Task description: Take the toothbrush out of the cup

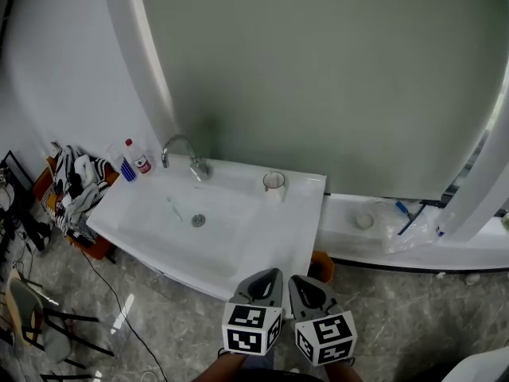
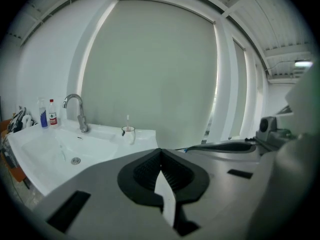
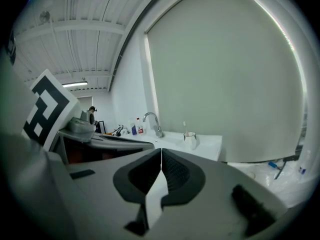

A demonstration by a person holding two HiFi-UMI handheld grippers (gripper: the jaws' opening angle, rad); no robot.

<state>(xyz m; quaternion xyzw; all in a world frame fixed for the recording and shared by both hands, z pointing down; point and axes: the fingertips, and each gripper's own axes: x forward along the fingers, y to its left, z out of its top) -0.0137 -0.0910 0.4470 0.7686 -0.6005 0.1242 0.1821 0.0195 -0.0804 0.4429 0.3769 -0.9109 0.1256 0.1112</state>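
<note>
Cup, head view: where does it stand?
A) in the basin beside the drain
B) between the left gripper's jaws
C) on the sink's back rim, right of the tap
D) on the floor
C: the cup stands on the sink's back rim, right of the tap, with a toothbrush upright in it.

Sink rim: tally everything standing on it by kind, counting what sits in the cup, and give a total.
Bottles: 2
Faucet: 1
Cup: 1
Toothbrush, upright in the cup: 1
Total: 5
</note>
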